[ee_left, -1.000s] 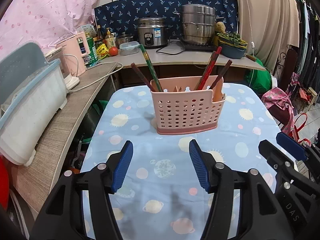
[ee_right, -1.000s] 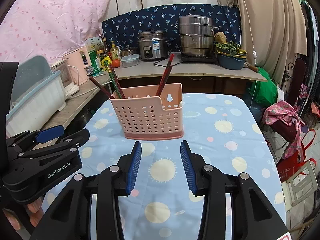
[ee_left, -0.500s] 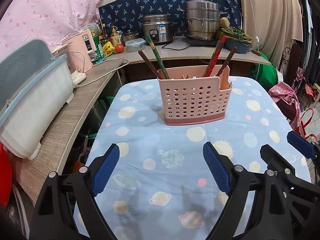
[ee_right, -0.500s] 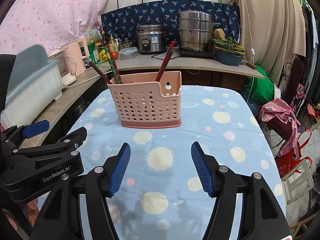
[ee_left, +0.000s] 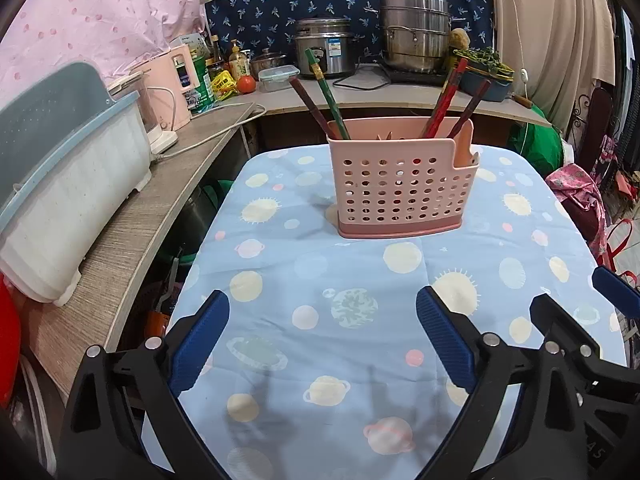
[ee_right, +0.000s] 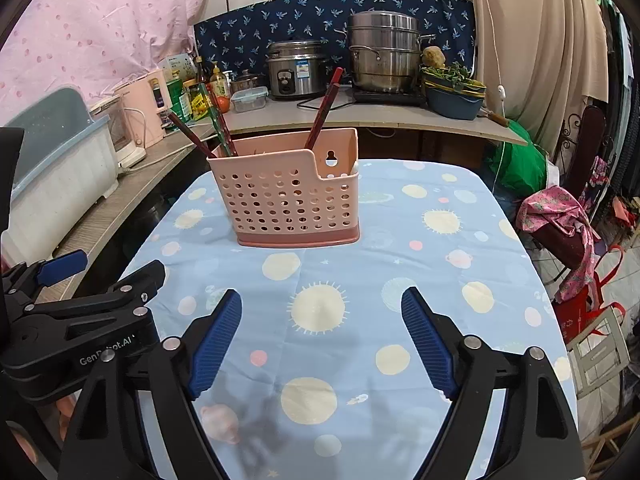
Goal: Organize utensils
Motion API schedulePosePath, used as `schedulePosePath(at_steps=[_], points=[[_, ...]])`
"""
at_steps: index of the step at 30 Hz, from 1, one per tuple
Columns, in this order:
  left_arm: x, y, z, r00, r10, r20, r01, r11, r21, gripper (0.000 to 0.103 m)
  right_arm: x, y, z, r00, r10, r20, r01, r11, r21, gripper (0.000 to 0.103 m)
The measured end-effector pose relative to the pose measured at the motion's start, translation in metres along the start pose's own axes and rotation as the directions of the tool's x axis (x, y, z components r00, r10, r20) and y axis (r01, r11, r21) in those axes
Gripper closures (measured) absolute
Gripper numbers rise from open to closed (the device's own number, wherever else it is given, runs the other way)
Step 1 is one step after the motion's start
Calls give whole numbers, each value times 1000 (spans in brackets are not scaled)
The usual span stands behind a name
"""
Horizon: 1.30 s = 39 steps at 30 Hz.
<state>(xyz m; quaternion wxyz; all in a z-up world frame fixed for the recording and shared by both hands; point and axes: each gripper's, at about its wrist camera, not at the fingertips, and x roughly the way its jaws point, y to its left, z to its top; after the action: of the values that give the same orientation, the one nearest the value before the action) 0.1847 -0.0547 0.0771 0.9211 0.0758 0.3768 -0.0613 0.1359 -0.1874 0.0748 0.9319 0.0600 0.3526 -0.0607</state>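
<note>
Left wrist view: I see the pink utensil basket point(ee_left: 404, 184) upright on the surface point(ee_left: 360, 320), well ahead of my left gripper point(ee_left: 322, 334). Both jaws have just been opening, empty; right gripper point(ee_right: 322, 334) likewise faces it.

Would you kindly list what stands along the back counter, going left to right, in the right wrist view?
Pink kettle → green bottle → clear lidded container → rice cooker → stacked steel steamer pot → blue bowl of greens.

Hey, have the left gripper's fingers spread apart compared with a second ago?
Yes. The left gripper has just been opening; its pads now bracket far more of the tablecloth, nothing between them.
</note>
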Motion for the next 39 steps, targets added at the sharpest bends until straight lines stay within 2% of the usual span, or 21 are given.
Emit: schedulePosePath(at_steps=[11,39], points=[[11,6,2,1000,0,-14,-1,1000,-17,8,11,2,4,1000,-12,-28,12,1000,-3,19],[31,7,12,999,20,-44,-20,1000,-19,8,30,3,12,998,-20,-52,20,1000,4,19]])
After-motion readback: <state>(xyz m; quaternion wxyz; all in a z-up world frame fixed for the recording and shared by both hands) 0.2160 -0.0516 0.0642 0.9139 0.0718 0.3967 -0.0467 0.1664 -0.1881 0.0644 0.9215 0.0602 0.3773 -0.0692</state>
